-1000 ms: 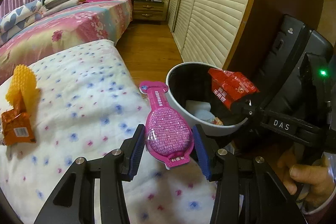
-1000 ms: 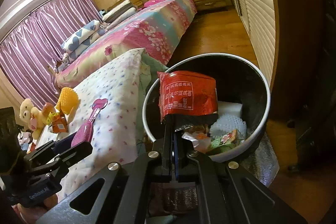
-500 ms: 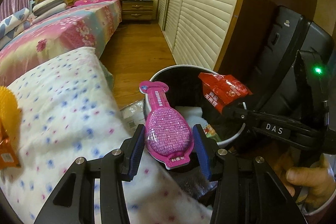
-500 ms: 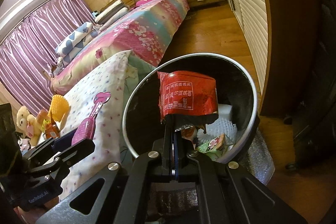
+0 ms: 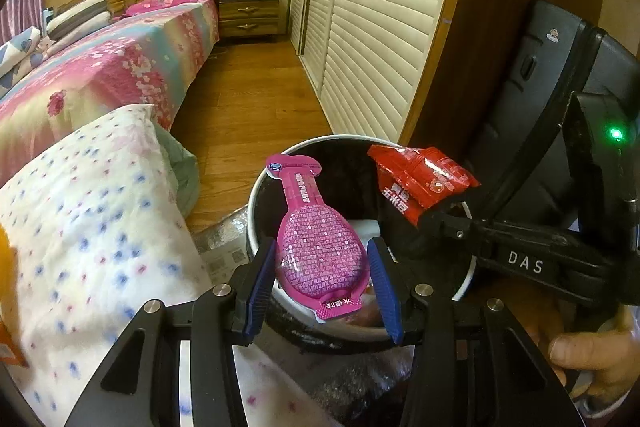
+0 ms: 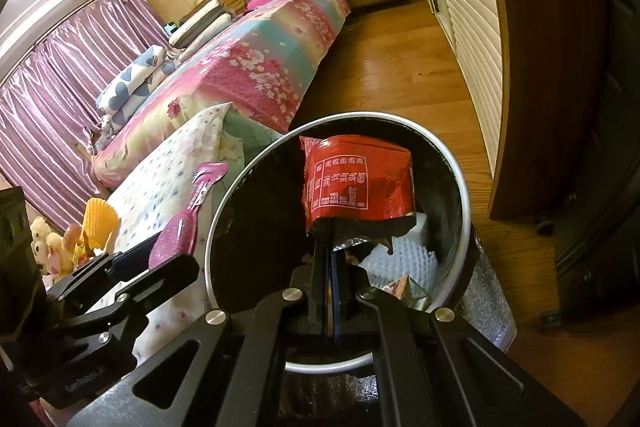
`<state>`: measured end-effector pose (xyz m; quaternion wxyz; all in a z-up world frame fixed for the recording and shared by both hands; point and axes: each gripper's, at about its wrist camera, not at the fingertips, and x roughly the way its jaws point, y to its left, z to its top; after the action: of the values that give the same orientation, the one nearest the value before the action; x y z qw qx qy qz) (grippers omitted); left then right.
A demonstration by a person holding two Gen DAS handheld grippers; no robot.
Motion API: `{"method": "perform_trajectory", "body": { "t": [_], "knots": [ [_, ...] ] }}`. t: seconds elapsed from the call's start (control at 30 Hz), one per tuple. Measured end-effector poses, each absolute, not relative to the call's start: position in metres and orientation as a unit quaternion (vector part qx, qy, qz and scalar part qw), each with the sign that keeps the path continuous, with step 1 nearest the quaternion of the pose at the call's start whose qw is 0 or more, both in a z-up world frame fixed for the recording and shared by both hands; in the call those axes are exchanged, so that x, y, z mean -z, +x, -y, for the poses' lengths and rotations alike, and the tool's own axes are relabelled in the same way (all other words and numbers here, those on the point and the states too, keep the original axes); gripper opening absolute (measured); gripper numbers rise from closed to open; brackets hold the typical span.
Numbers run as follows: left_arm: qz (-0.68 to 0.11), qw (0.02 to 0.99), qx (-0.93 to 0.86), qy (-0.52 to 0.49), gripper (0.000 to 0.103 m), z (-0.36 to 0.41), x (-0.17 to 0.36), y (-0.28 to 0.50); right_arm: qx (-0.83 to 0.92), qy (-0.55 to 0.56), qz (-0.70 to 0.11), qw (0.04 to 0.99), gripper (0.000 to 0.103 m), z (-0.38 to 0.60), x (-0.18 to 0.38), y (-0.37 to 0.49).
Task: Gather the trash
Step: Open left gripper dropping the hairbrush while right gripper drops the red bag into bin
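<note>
My left gripper (image 5: pixel 322 271) is shut on a pink spoon-shaped packet (image 5: pixel 316 247) and holds it over the near rim of the round black trash bin (image 5: pixel 260 187). My right gripper (image 6: pixel 330 239) is shut on a red snack wrapper (image 6: pixel 356 183) and holds it above the open bin (image 6: pixel 462 187). The red wrapper (image 5: pixel 416 183) and the right gripper (image 5: pixel 440 223) also show in the left wrist view, over the bin's right side. The pink packet (image 6: pixel 180 235) shows in the right wrist view, left of the bin. White foam and other wrappers (image 6: pixel 404 263) lie inside the bin.
A quilt with small flowers (image 5: pixel 92 211) lies left of the bin. A yellow foam net (image 6: pixel 98 223) and soft toys (image 6: pixel 44 243) sit on it. A bed (image 6: pixel 248 67), slatted wardrobe doors (image 5: pixel 376 27), a black suitcase (image 5: pixel 560 99) and wooden floor (image 5: pixel 248 107) surround the bin.
My left gripper has carried the pink packet right, from over the quilt to over the bin's rim. My right gripper has held the red wrapper over the bin throughout.
</note>
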<state>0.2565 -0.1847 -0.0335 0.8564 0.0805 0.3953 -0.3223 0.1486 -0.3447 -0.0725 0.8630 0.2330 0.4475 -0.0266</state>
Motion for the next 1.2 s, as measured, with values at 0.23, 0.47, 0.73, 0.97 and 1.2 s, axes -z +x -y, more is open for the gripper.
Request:
{"method": "perform_trajectory", "body": {
  "t": [0.23, 0.47, 0.73, 0.97, 1.2],
  "knots": [
    [-0.402, 0.852, 0.323, 0.087, 0.045, 0.192, 0.037, 0.26, 0.028, 0.237, -0.456, 0.857, 0.001, 0.35, 0.078, 0.154],
    [-0.411, 0.847, 0.327, 0.087, 0.046, 0.198, 0.038, 0.267, 0.027, 0.246, -0.461, 0.852, 0.001, 0.356, 0.081, 0.158],
    [-0.413, 0.848, 0.321, 0.084, 0.056, 0.194, 0.036, 0.264, 0.038, 0.266, -0.457, 0.848, 0.01, 0.362, 0.082, 0.157],
    [-0.42, 0.852, 0.309, 0.041, 0.057, 0.154, 0.034, 0.25, 0.033, 0.275, -0.446, 0.851, 0.041, 0.356, 0.076, 0.151],
    [-0.414, 0.868, 0.275, -0.001, 0.06, 0.091, 0.027, 0.223, 0.021, 0.27, -0.439, 0.857, 0.058, 0.33, 0.068, 0.145]
  ]
}}
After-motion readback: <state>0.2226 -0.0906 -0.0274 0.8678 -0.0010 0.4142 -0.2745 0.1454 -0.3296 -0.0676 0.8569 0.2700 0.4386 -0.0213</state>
